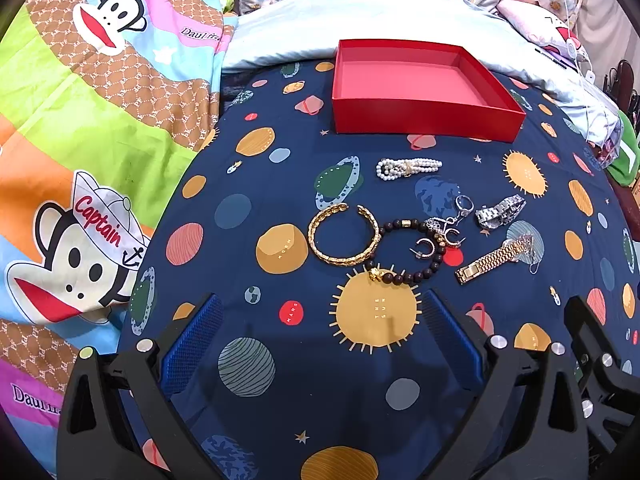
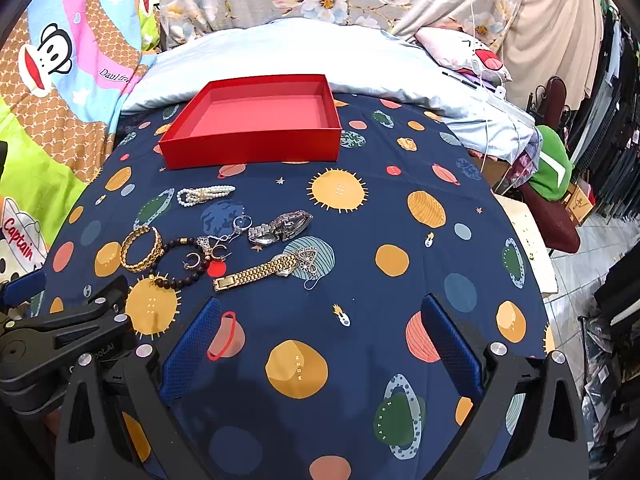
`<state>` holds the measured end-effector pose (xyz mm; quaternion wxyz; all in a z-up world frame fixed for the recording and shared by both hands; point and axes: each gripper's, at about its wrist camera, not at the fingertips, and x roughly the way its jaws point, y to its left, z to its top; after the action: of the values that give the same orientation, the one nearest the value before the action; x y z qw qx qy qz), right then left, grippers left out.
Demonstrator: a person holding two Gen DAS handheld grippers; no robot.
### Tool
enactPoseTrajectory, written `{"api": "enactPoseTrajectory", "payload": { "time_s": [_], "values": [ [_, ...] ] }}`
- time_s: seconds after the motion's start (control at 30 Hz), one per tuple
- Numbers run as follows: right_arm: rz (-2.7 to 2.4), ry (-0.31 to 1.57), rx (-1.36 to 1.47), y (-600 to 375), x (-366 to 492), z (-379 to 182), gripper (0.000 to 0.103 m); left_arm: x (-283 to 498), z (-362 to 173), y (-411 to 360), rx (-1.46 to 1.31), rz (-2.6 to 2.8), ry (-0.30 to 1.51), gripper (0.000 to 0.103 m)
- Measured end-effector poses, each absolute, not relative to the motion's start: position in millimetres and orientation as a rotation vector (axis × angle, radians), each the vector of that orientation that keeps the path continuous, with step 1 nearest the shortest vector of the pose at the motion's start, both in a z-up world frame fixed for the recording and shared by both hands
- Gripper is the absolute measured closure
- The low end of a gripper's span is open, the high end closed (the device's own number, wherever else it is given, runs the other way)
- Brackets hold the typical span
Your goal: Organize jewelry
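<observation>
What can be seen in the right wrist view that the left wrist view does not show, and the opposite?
Only the right wrist view shows hanging clothes and a tiled floor. Only the left wrist view shows the whole "Captain" monkey print. Both show the empty red box, pearl clip, gold bangle, bead bracelet, gold watch and silver watch, and both grippers open: left gripper, right gripper.
</observation>
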<state>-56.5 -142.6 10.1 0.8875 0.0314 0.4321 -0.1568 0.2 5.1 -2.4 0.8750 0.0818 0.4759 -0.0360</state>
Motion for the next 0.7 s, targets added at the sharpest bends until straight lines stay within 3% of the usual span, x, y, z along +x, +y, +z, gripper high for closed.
{"api": "enactPoseTrajectory", "payload": {
  "time_s": [0.7],
  "values": [
    [-0.326, 0.898, 0.065, -142.7, -57.4, 10.2, 0.005, -0.3, -2.7, 4.9, 0.170, -0.075, 0.996, 0.006]
  ]
}}
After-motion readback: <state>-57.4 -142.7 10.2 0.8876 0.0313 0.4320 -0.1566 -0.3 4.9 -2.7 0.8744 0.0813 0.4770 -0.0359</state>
